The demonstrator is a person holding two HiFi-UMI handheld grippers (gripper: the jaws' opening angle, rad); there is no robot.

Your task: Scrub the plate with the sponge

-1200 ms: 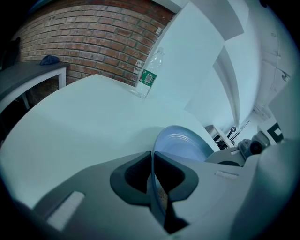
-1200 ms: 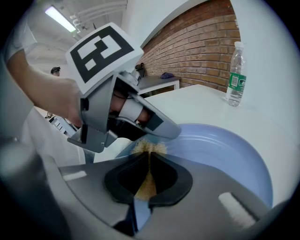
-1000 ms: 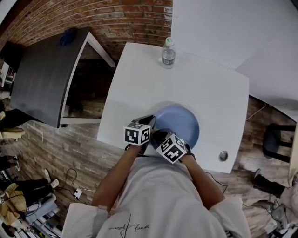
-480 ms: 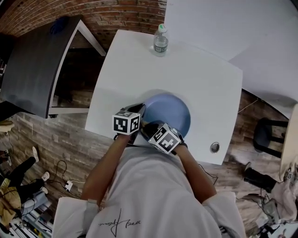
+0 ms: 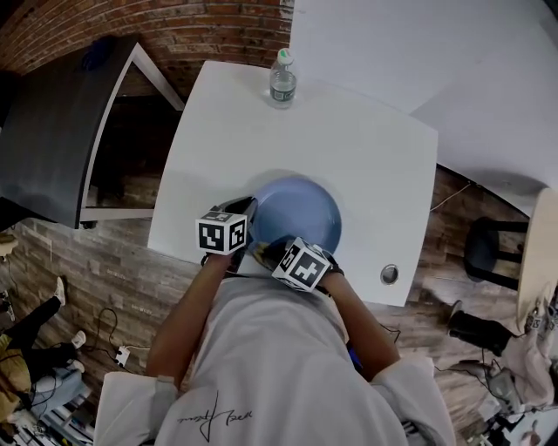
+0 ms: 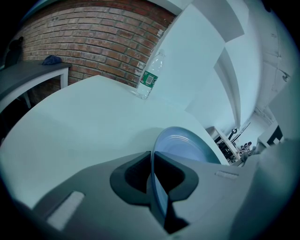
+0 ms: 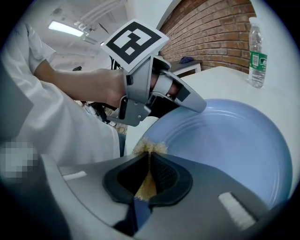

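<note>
Counted from the head view: 1 blue plate [image 5: 301, 209], 1 water bottle [image 5: 282, 80] at its 12 o'clock, 1 round hole [image 5: 389, 274] at 4 o'clock, 1 white table [image 5: 375, 148], 1 dark table [image 5: 52, 131] at 10 o'clock. 2 grippers, the left gripper [image 6: 153, 174] and the right gripper [image 7: 149, 174]; 1 sponge [image 7: 150, 149].

water bottle [image 5: 282, 78]: upright, far edge of white table [image 5: 375, 165] | dark grey table [image 5: 52, 131]: left, apart | brick wall [image 5: 200, 26]: behind

Bright, even indoor light fills the white counter [image 5: 349, 157], leaving only a soft shadow round the plate [image 5: 301, 209]. A ceiling strip light [image 7: 65, 26] glares in the right gripper view. Both gripper views bulge, darken at the corners and blur in the near foreground; the left one looks teal-tinted.
</note>
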